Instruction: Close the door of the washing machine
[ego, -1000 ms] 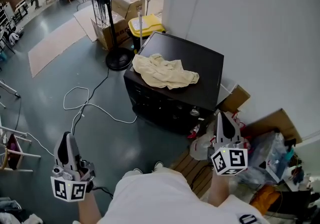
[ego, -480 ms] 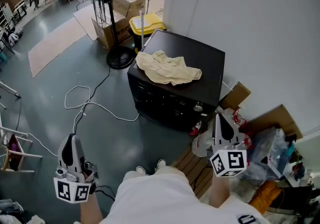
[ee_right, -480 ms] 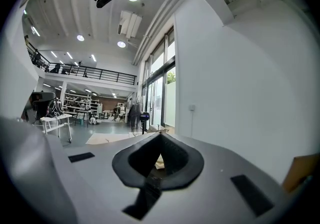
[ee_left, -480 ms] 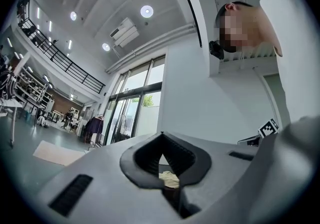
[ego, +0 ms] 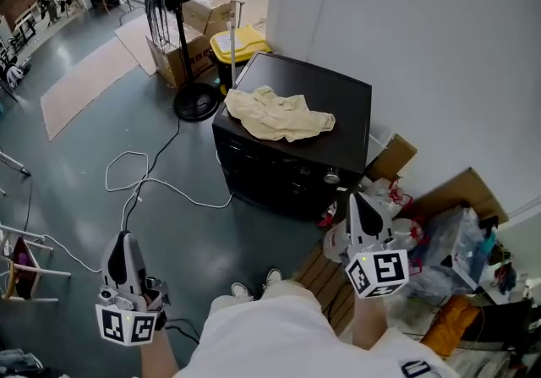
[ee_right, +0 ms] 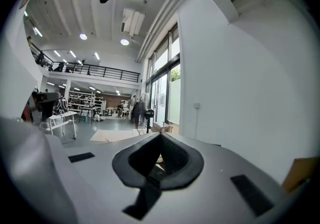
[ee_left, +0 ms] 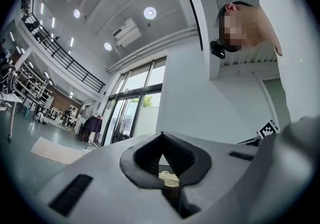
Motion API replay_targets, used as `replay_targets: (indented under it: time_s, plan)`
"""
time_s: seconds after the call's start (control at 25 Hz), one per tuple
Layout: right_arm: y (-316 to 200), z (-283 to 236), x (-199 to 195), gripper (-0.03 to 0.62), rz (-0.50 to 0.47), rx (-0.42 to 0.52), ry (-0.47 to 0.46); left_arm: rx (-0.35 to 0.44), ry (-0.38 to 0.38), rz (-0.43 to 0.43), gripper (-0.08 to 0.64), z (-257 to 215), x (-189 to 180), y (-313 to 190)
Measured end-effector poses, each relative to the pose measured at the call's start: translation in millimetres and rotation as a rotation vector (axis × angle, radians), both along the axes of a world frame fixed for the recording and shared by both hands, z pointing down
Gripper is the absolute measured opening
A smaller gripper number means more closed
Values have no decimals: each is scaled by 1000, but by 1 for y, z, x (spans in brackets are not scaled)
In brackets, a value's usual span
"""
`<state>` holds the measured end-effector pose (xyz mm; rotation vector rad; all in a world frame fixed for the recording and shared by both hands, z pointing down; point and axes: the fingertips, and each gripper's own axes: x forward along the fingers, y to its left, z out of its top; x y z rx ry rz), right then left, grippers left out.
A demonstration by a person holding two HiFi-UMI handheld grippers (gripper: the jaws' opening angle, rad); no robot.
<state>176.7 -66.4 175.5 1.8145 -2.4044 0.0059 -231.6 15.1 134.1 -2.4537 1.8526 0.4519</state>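
The left gripper (ego: 125, 243) hangs low at the near left, jaws pressed together on nothing, well apart from the washing machine (ego: 334, 101). The black machine stands against the white wall, its front turned towards the person; I cannot make out its door. A beige cloth (ego: 275, 114) lies crumpled on top. Behind stands a yellow bin (ego: 239, 44), contents unclear. The right gripper (ego: 358, 201), likewise pinched together and empty, is near the machine's front right corner

The washing machine (ego: 334, 90) looks glossy black, the cloth (ego: 275, 114) soft and crumpled.
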Motion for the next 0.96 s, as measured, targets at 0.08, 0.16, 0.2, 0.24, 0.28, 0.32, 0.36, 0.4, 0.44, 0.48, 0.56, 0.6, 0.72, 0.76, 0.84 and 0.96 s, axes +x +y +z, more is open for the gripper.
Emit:
replay_targets:
  time_s: [0.08, 0.16, 0.2, 0.24, 0.28, 0.32, 0.36, 0.4, 0.44, 0.48, 0.56, 0.6, 0.72, 0.76, 0.84, 0.96]
  plan:
    - [6, 1, -6, -3, -2, 5, 29, -5, -2, 5, 5, 5, -2, 3]
    - [11, 2, -13, -3, -13, 8, 32, -13, 2, 5, 5, 10, -5, 7]
    - [14, 2, -16, -3, -17, 8, 29, -15, 5, 5, 5, 12, -6, 9]
    - [17, 3, -18, -3, -19, 6, 26, -17, 5, 8, 5, 14, -7, 11]
    - [20, 4, -19, -3, -18, 6, 25, -17, 3, 11, 5, 16, -6, 13]
    - [22, 5, -20, -3, -19, 7, 24, -19, 0, 15, 5, 17, -6, 14]
    - [24, 6, -21, -3, -19, 8, 23, -20, -2, 15, 5, 19, -6, 15]
    - [25, 7, -22, -3, -20, 9, 21, -21, -3, 14, 5, 20, -7, 16]
    - [26, 8, -23, -3, -21, 9, 19, -22, -3, 11, 5, 21, -8, 17]
    - [27, 9, -24, -3, -22, 8, 17, -23, -3, 9, 5, 22, -10, 18]
    - [28, 10, -26, -3, -24, 5, 17, -22, -7, 5, 5, 21, -13, 21]
    - [29, 9, -28, -3, -25, 5, 17, -21, -8, 2, 5, 20, -14, 22]
    - [27, 8, -34, -3, -38, 4, 16, -23, -6, -8, 5, 19, -18, 26]
    - [27, 7, -36, -3, -41, 4, 16, -25, -3, -10, 5, 21, -19, 26]
    - [24, 6, -39, -3, -47, 7, 15, -29, 1, -10, 5, 24, -19, 25]
    - [20, 5, -44, -3, -54, 15, 13, -34, 5, -7, 5, 30, -18, 23]
